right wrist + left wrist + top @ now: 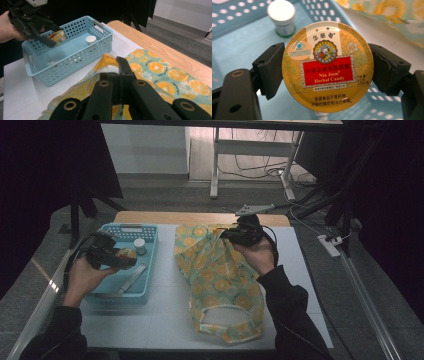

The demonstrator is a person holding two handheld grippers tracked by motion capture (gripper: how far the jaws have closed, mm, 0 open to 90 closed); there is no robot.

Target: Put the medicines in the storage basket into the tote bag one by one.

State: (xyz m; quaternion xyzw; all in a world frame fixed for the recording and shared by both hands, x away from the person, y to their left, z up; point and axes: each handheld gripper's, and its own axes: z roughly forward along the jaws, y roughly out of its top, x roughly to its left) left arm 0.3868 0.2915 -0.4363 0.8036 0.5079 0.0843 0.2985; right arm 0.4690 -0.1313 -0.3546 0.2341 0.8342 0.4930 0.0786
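The left gripper (327,72) grips a round candy tin (327,66) by its rim, one black pad on each side, and holds it above the blue basket (150,270) at centre left of the high view; the tin sits lid-up toward the camera, print upright, its flat face roughly level and its short axis running up out of the basket. Being round, it has no long axis to speak of; the grip line runs left to right across its widest part. The right gripper (122,72) is clamped tight on a fold of the orange-patterned bag (220,280), at that bag's upper edge just right of the frame's middle. To carry this step well, I would judge it best to keep the tin level so it cannot slip from the pads, lift it clear of the basket wall and the white-capped bottle (281,15) at upper left, and travel toward the bag while the other hand lifts the fabric to hold a mouth open
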